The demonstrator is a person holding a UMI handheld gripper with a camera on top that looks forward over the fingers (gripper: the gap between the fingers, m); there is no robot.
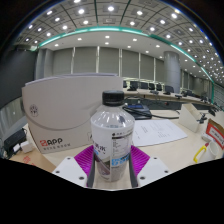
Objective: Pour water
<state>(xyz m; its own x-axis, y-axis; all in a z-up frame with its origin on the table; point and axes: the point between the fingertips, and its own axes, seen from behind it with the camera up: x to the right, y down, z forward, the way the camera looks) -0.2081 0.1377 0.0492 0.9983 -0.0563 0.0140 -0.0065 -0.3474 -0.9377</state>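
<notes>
Holding the capped water bottle (112, 138) upright, the gripper (110, 160) has both pink pads (137, 160) pressed on it; uncapping probably precedes a slow tilt.

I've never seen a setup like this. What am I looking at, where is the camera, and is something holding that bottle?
There is no robot arm here: a person carries a hand-held gripper with two jaws. The only picture comes from a wide-angle camera riding on that gripper, looking forward along the jaws, which is why the room bends like a fishbowl. The purple strips low down are pads on the jaws' inner faces. Between them stands a clear plastic water bottle with a dark cap; the jaws appear closed on it. Behind it, on the desk, lie a white box with red lettering and some papers. Beyond is a large office hall.
</notes>
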